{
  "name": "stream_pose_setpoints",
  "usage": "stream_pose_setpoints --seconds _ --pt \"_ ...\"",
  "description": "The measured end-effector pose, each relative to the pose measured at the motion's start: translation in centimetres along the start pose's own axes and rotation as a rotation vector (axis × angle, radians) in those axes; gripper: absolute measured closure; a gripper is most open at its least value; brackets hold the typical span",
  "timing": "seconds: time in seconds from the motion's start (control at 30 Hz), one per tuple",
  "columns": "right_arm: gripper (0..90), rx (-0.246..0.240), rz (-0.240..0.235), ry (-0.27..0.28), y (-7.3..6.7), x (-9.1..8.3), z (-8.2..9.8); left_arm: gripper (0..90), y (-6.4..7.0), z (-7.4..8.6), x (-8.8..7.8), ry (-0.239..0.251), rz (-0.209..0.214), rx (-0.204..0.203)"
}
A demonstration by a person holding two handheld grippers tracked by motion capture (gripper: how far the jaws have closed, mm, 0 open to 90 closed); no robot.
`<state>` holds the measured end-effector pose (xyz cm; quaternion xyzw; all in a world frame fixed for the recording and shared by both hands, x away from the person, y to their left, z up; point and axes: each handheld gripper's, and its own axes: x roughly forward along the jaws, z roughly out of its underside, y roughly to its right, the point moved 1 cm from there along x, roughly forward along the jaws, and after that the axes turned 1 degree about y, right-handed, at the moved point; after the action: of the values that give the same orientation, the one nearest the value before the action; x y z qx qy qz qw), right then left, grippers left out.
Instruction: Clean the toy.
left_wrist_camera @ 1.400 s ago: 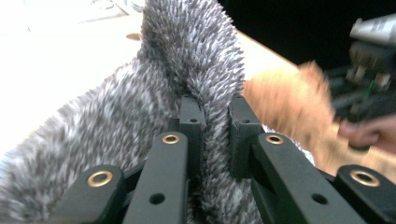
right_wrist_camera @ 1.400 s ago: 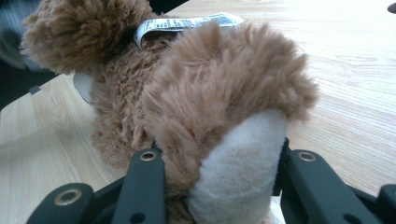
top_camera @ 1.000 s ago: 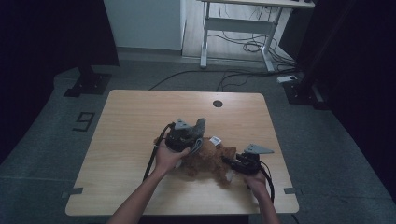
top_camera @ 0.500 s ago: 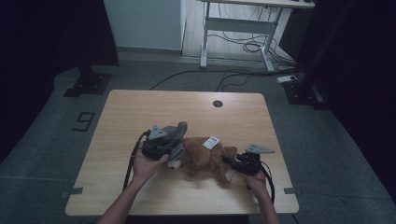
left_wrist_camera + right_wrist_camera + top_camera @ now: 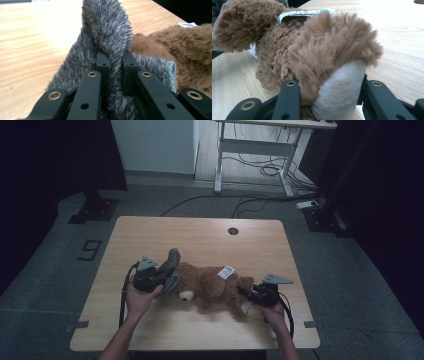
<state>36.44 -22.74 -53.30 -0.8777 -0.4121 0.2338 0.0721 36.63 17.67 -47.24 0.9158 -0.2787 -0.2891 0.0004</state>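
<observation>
A brown plush dog (image 5: 212,287) lay on its side near the six o'clock edge of the wooden counter (image 5: 200,235). At its nine o'clock end, the left gripper (image 5: 113,60) had its fingers pinched on a grey furry cloth (image 5: 107,30). At three o'clock, the right gripper (image 5: 329,82) clamped the dog's cream-soled paw (image 5: 339,85). A white tag (image 5: 226,272) lay on the dog's back.
</observation>
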Motion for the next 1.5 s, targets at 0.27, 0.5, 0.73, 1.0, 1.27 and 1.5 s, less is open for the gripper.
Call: stream_pose_setpoints --seconds 0.27,0.5,0.73,1.0,1.27,1.5 --pt "63.2 0.011 0.008 -0.001 0.2 0.1 0.1 80.0 -1.2 2.4 1.1 -0.069 -0.022 -0.050" --pt "63.1 0.016 0.010 -0.004 0.3 0.0 0.1 79.8 -1.8 2.5 0.7 -0.067 0.003 -0.088" --pt "63.1 0.016 0.022 -0.006 0.6 -0.1 0.1 79.7 0.5 -2.2 -2.4 0.059 0.022 0.002" --pt "62.9 0.003 0.019 -0.003 0.3 -0.1 0.1 79.5 5.2 -6.7 -1.2 0.084 0.091 0.119" --pt "62.9 -0.002 0.020 0.000 0.2 -0.1 0.0 79.3 8.3 -8.3 4.2 -0.018 0.177 0.134" --pt "62.8 -0.007 0.012 -0.001 0.1 -0.2 0.0 79.5 8.3 -4.8 6.7 -0.127 0.140 0.158"
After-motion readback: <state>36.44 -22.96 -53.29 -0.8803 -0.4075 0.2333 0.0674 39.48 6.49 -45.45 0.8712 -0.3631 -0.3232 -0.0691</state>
